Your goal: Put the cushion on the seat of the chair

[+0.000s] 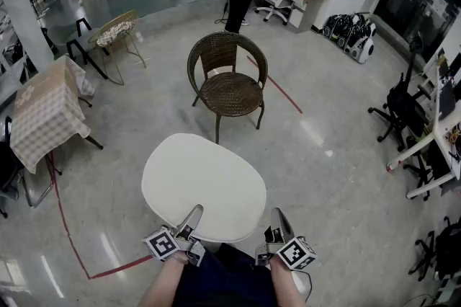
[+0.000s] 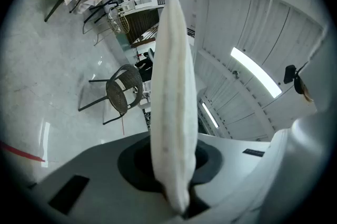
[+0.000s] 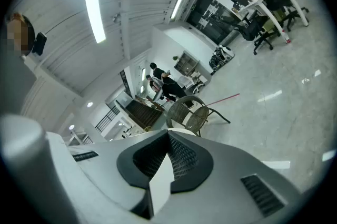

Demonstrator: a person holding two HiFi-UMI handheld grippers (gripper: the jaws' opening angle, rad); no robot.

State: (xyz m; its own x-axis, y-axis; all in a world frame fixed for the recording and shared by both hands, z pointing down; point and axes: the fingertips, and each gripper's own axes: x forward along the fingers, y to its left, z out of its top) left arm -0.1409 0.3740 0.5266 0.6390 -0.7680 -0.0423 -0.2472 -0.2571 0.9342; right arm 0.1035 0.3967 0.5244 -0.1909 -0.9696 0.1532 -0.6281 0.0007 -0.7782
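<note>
The left claw (image 1: pixel 193 215) is pinching the near edge of the white cushion (image 1: pixel 204 185). The right claw (image 1: pixel 278 219) is pinching that same edge too. Both are squeezing tight on it. The cushion is hanging flat in the air over the floor (image 1: pixel 338 176). The brown chair (image 1: pixel 229 86) is standing at twelve o'clock from the cushion, close by but not touching it.
</note>
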